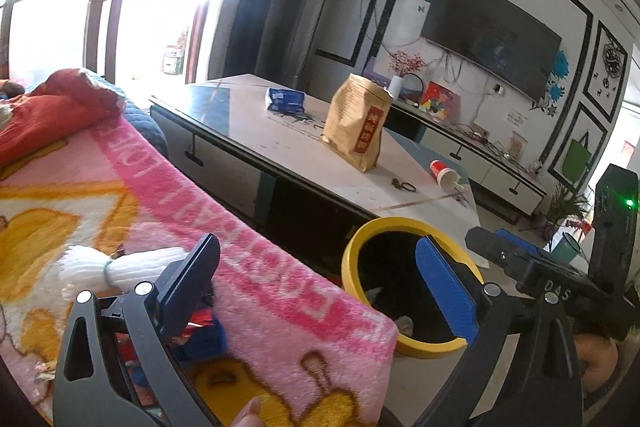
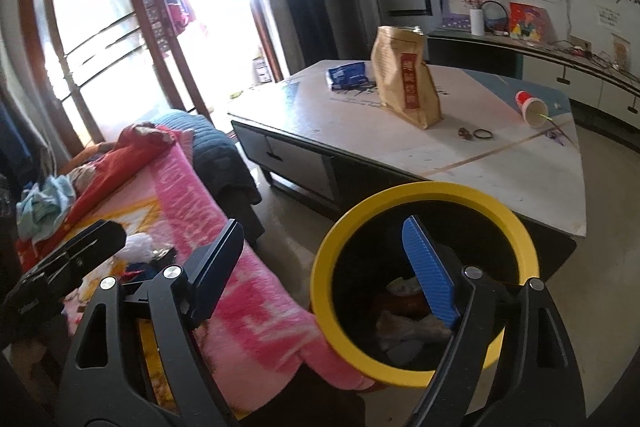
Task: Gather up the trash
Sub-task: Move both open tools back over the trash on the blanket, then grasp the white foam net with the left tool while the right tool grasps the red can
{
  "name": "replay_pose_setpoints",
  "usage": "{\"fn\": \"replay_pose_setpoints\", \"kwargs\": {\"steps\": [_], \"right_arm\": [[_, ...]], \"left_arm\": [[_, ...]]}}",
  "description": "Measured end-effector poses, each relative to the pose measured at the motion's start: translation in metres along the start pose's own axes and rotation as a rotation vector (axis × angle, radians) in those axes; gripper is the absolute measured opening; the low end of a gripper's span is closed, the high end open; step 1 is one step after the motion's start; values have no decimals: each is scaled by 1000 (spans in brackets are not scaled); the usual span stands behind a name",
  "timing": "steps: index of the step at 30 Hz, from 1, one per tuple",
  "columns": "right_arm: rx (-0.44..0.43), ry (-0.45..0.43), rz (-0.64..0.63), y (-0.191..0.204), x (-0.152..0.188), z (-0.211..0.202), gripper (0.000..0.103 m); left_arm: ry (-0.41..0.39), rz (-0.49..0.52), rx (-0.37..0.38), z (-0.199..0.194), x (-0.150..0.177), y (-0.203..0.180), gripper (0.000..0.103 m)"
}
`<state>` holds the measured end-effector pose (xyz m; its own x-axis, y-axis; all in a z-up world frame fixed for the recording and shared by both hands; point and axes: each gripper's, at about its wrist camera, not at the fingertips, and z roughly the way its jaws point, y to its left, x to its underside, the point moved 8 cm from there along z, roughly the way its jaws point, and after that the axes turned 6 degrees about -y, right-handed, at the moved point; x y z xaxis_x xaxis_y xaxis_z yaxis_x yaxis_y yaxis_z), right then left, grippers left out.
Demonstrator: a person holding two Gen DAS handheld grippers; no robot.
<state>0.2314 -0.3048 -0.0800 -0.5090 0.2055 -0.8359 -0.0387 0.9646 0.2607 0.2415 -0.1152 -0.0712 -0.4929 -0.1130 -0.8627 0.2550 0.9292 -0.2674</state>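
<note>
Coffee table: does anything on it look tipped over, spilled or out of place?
Yes. A red and white paper cup lies on its side near the coffee table's far corner, open mouth outward, a straw poking out. The brown paper bag stands upright with a torn-open top.

Home living room: wall television [image 1: 488,39], coffee table [image 1: 248,115].

One yellow-rimmed bin [image 2: 424,283], one brown paper bag [image 2: 406,83], one blue packet [image 2: 347,75], one tipped red-and-white paper cup [image 2: 530,107], one low table [image 2: 500,163], one pink blanket [image 1: 200,227], two grippers, left [image 1: 320,287] and right [image 2: 324,267].
</note>
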Motion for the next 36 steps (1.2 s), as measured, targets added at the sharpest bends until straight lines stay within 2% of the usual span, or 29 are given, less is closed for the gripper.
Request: {"fn": "replay_pose_setpoints", "kwargs": {"steps": [36], "right_arm": [[-232,106,-183,127,53,-6,74]], "left_arm": [[-60,-147,-186,-51,-8,117,96]]}}
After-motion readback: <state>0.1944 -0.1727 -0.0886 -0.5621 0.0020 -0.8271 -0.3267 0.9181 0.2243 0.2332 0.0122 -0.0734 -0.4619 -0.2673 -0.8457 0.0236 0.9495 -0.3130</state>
